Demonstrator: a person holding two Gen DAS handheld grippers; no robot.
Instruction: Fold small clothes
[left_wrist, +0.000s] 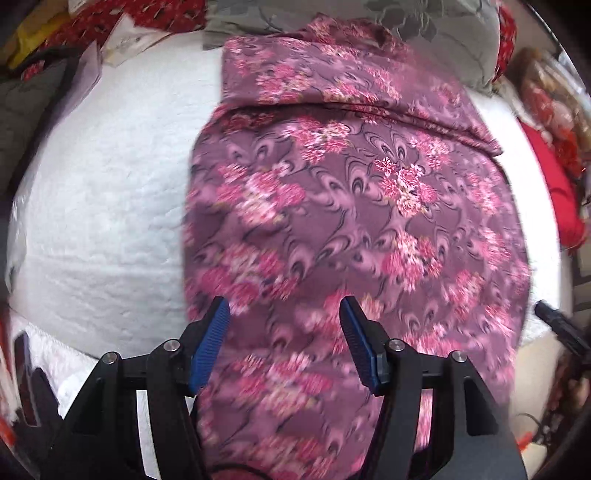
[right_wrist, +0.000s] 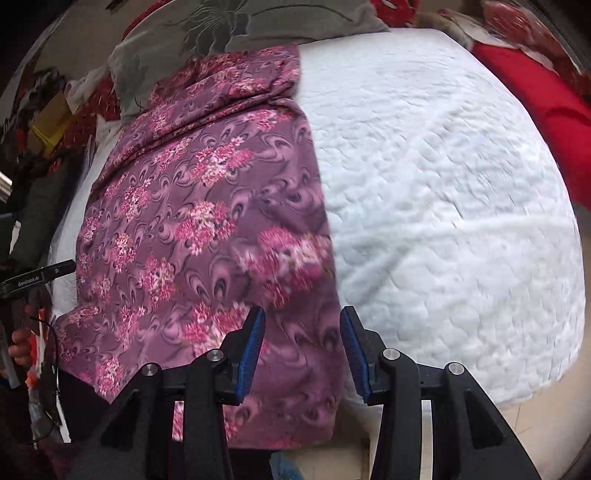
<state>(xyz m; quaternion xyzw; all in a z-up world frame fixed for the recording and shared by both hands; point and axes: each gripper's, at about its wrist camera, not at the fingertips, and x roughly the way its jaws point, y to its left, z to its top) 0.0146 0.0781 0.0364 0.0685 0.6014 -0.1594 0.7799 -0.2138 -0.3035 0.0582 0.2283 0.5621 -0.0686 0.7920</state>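
A purple garment with pink flower print (left_wrist: 351, 206) lies lengthwise on a white quilted surface (left_wrist: 103, 192), its near end hanging over the front edge. It has a fold line across its far part. My left gripper (left_wrist: 284, 314) is open and empty, hovering over the garment's near left part. In the right wrist view the same garment (right_wrist: 207, 229) fills the left half, on the white quilt (right_wrist: 443, 192). My right gripper (right_wrist: 303, 321) is open and empty above the garment's near right edge. The other gripper's tip (right_wrist: 55, 271) shows at the far left.
A grey patterned cloth (left_wrist: 424, 26) lies beyond the garment's far end. Red fabric (right_wrist: 546, 122) sits at the right of the quilt. Papers and clutter (left_wrist: 122, 40) lie at the far left. The quilt's front edge (right_wrist: 517, 395) drops off near me.
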